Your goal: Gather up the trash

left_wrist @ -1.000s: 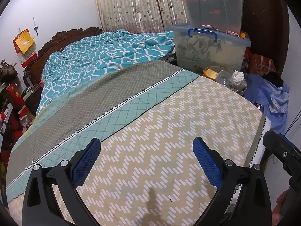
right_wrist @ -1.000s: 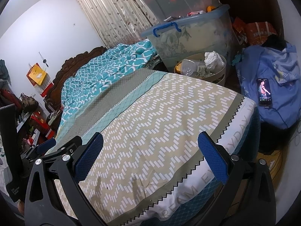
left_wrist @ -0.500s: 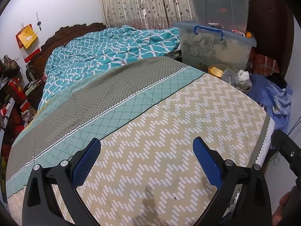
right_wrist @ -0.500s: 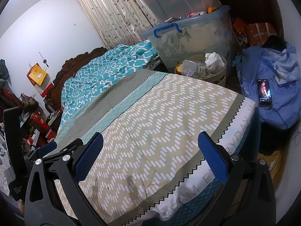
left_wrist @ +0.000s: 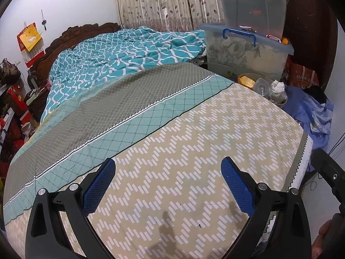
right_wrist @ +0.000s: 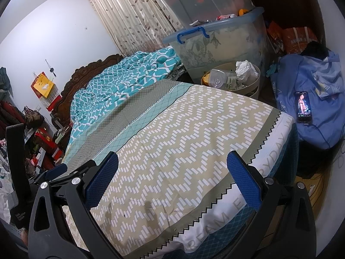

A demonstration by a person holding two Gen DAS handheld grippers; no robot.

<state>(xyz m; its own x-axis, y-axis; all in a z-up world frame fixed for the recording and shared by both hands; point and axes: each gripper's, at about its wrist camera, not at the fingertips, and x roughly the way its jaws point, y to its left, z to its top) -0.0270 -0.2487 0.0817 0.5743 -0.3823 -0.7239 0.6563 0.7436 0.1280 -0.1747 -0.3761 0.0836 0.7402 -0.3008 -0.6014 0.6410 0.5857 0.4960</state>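
- While both tools hang over the foot of the bed (left_wrist: 172, 142), the left hand-held gripper (left_wrist: 168, 185) has its blue pads spread wide with nothing between them; only the zigzag-patterned sheet shows in the gap.
- At the far left of the left wrist view, a red and yellow wall calendar (left_wrist: 30, 43) hangs by the carved wooden headboard (left_wrist: 86, 30), with cluttered shelves below it.
- Further right, a rumpled teal blanket (left_wrist: 129, 51) lies across the head end of the bed, with leaf-print curtains (left_wrist: 163, 2) behind it.
- Right of the blanket, two clear storage bins (left_wrist: 245, 49) are stacked beside the mattress.
- Just in front of the lower bin sits the round trash basket (right_wrist: 254, 84), close against the bed's far corner. It holds a crumpled white tissue (right_wrist: 245, 69), a clear plastic container (right_wrist: 217, 78) and something yellow.
- In the right wrist view, the right hand-held gripper (right_wrist: 172, 179) is likewise wide open and empty, poised over the mattress edge near its printed lettering.
- Right of the basket, a blue fabric bundle (right_wrist: 312, 99) lies on the floor with a lit smartphone (right_wrist: 303, 106) resting on it.
- Behind the bundle, orange bags (right_wrist: 295, 40) lean against dark wooden furniture.
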